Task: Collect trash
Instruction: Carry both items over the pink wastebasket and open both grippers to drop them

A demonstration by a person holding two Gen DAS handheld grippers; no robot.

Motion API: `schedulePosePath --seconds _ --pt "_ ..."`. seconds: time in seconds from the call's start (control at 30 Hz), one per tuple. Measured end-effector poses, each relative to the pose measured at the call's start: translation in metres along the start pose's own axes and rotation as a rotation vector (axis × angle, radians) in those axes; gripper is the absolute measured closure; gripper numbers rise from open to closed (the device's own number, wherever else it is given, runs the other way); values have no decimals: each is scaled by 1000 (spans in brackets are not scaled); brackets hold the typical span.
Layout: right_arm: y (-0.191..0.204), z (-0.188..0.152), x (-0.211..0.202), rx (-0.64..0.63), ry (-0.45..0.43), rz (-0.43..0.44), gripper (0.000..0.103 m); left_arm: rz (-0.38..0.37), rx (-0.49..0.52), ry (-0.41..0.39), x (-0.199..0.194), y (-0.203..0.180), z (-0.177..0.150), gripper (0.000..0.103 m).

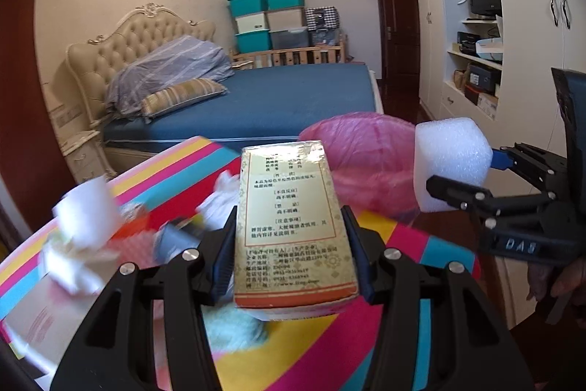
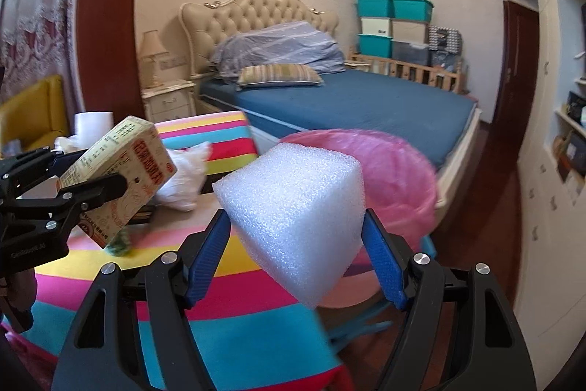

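Observation:
My left gripper (image 1: 293,244) is shut on a gold medicine box (image 1: 289,222) and holds it above the striped table (image 1: 403,244). The box also shows at the left of the right wrist view (image 2: 121,185). My right gripper (image 2: 296,259) is shut on a white foam block (image 2: 296,215), held in the air; it shows at the right of the left wrist view (image 1: 450,163). A pink bag-lined bin (image 1: 366,156) stands just beyond both grippers, also in the right wrist view (image 2: 399,178).
Crumpled white paper (image 1: 84,215), a white plastic bag (image 2: 186,174) and other blurred scraps lie on the striped tablecloth. A bed with a blue sheet (image 2: 366,105) stands behind the bin. White cupboards (image 1: 476,61) line the right wall.

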State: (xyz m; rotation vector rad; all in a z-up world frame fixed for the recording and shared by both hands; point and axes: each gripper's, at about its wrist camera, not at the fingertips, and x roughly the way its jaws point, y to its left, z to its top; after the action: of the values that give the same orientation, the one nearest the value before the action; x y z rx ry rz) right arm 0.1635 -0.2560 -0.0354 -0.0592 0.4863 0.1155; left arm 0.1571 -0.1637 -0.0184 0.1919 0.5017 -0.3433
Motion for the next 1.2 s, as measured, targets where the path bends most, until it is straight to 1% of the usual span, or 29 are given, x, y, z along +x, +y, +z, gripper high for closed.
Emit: schedulePosePath --seconds 0.27,0.4,0.47,0.63,0.87,0.93,0.97,1.0,1.03,1.07,1.13,1.2 --pt "-38 31 24 -43 -38 -116 32 -78 -2 -30 52 -15 50 52" --pt "-58 42 43 -42 -39 -146 32 -111 -24 -14 81 -19 67 52" --pt "-65 47 50 -48 -41 -157 32 -112 -17 -9 92 -23 73 52" --pt "-82 57 68 -62 -45 -166 32 -120 -17 14 120 -31 84 51" --pt "-93 63 83 -74 -57 -158 30 -133 -19 26 138 -31 87 51" --pt "-94 61 89 -73 -57 -142 26 -136 -19 32 144 -30 87 50" --pt "-96 60 92 -71 -60 -148 19 -132 -15 36 149 -30 86 47" --pt "-99 57 93 -67 -62 -151 16 -118 -14 39 153 -29 87 44" --pt "-100 56 94 -60 -61 -147 15 -107 -18 39 155 -27 86 36" --pt "-101 55 95 -51 -60 -144 14 -91 -26 38 156 -24 86 32" --pt "-103 52 94 -39 -60 -146 14 -68 -31 34 155 -18 85 31" --pt "-106 51 93 -26 -62 -143 14 -34 -29 28 153 -13 84 27"
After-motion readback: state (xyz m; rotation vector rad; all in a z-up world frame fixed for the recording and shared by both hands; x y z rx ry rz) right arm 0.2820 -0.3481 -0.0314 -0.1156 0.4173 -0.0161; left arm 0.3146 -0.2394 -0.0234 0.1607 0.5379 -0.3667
